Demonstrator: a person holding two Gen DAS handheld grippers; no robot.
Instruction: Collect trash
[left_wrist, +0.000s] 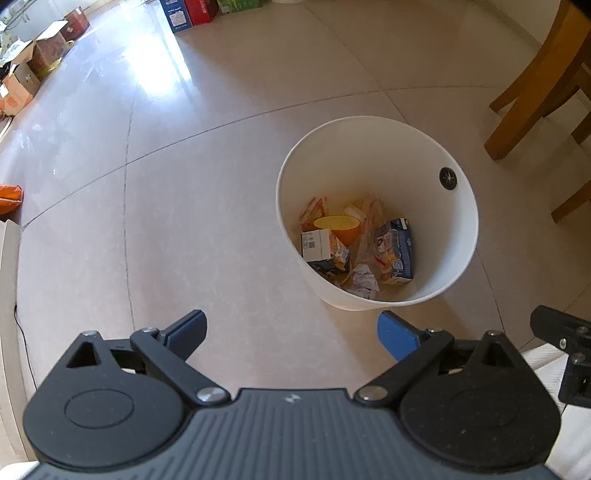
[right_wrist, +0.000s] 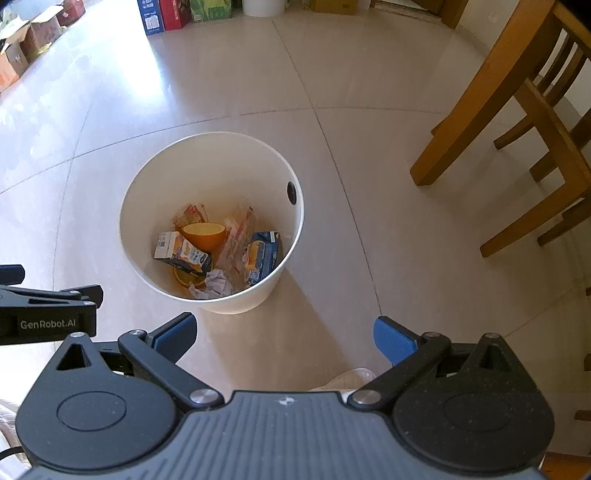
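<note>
Both jaws gape wide, nothing between them: left gripper (left_wrist: 291, 332) and right gripper (right_wrist: 284, 338) hang above the round white plastic bin (right_wrist: 236, 306), which sits ahead of their blue fingertips on beige tile, holding juice cartons (right_wrist: 183, 254), an orange cup (right_wrist: 205, 236) and crumpled paper (right_wrist: 216, 282).

This looks like a room in a home; the floor (right_wrist: 369, 74) has big shiny tiles, and wooden chairs (right_wrist: 517, 129) stand on it. Cardboard boxes (left_wrist: 33, 66) sit along the edge.
</note>
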